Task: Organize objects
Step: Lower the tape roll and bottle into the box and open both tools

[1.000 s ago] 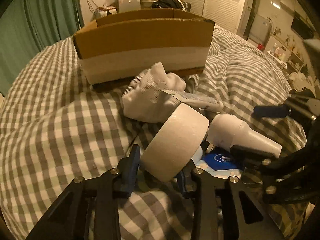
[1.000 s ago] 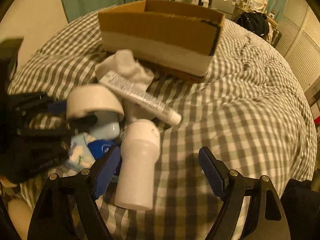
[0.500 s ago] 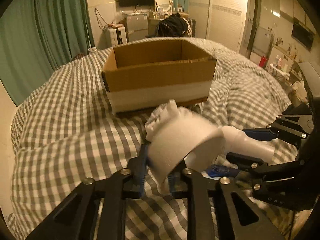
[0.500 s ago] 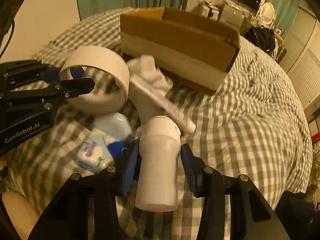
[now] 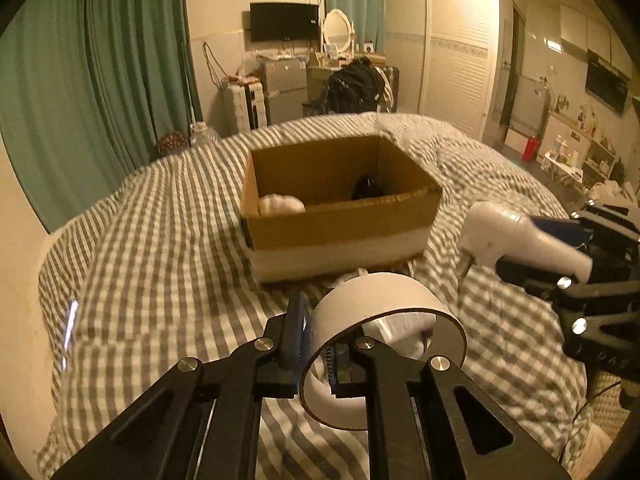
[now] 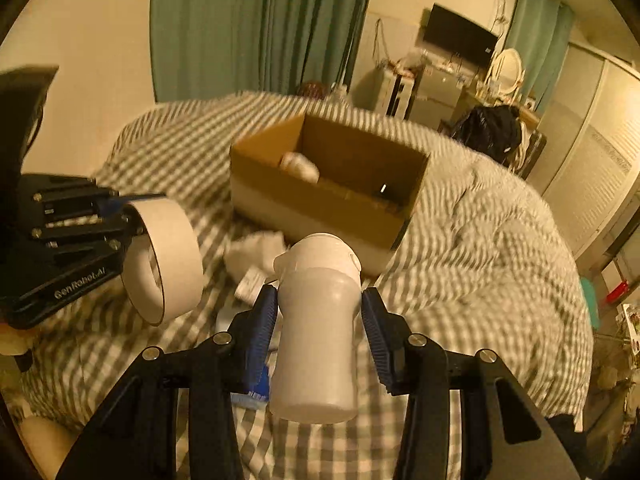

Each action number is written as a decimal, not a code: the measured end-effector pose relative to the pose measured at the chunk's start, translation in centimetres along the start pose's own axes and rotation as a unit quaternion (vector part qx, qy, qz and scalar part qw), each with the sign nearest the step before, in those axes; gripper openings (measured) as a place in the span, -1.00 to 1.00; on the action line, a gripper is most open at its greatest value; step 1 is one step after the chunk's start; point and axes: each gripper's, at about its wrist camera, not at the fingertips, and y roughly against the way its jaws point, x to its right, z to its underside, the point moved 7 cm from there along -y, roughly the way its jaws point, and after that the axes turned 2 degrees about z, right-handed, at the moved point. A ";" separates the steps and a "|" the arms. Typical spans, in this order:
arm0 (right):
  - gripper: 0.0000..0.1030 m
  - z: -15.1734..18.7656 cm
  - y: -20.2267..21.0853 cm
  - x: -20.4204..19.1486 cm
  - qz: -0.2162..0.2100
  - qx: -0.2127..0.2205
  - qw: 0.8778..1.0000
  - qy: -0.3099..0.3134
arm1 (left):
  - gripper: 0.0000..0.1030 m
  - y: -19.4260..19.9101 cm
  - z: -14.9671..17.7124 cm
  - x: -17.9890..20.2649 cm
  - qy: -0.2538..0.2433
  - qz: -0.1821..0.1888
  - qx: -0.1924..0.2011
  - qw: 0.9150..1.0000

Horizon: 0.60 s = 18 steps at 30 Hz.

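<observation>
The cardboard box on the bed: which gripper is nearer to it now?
Hard to call. The left gripper, shut on the tape roll, and the right gripper, shut on the white bottle, both hang short of the cardboard box.

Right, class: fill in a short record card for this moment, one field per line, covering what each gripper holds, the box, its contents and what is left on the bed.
left gripper: shut on the wall of the tape roll, held above the bed
right gripper: shut on the white bottle, lifted
cardboard box: open, on the checked duvet
inside box: pale rounded item; a dark item, unclear
left on bed: white cloth, tube by the box
</observation>
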 end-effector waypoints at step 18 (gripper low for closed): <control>-0.16 -11.6 -0.1 4.8 0.003 0.085 0.995 -0.048 | -0.81 -2.7 -11.7 -1.3 -0.027 -0.028 0.079 0.996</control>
